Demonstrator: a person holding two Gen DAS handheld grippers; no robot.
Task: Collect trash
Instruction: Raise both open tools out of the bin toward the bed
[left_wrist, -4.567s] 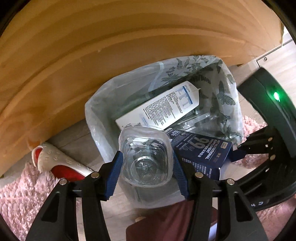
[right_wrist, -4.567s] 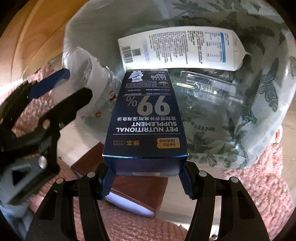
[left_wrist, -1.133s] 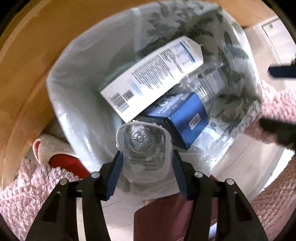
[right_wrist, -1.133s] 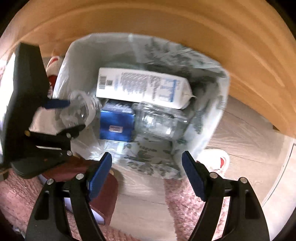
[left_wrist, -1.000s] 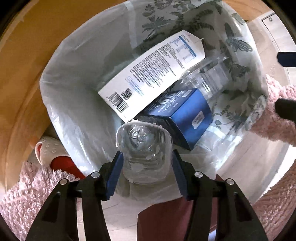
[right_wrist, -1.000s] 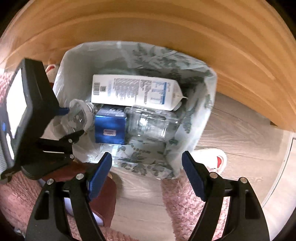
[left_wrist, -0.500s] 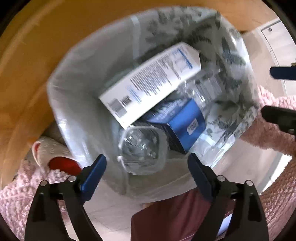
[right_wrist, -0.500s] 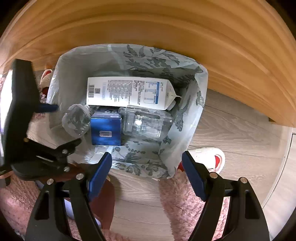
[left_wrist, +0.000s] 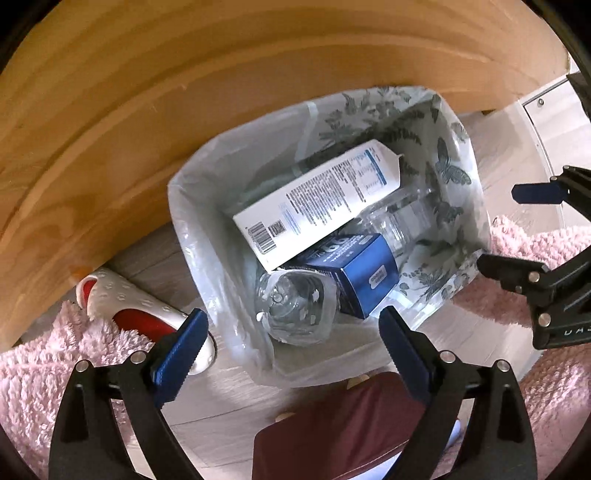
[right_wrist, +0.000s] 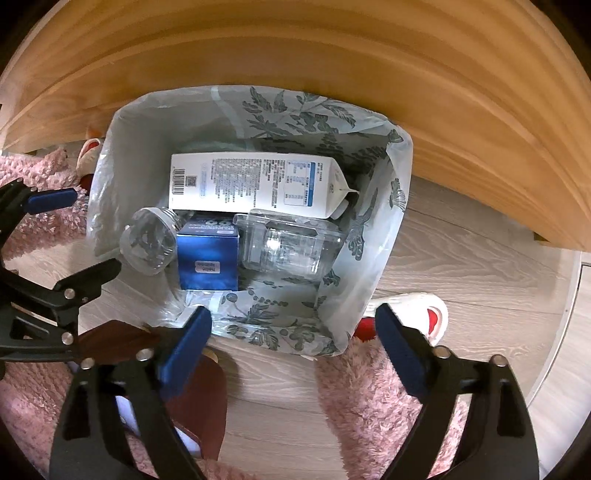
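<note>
Your bottle (left_wrist: 295, 314) lies in the bag (left_wrist: 207, 236), below your left tongs (left_wrist: 291, 332). Those just spread wide, dropping it. Your right tongs (right_wrist: 293, 332) gape empty too.

Clear bottle (left_wrist: 295, 312) lies inside lined bin (left_wrist: 192, 236).

Bright daylight, sharp centre; glare on floor (right_wrist: 480, 258) at right, heavy fisheye bending, dark vignette at corners.
</note>
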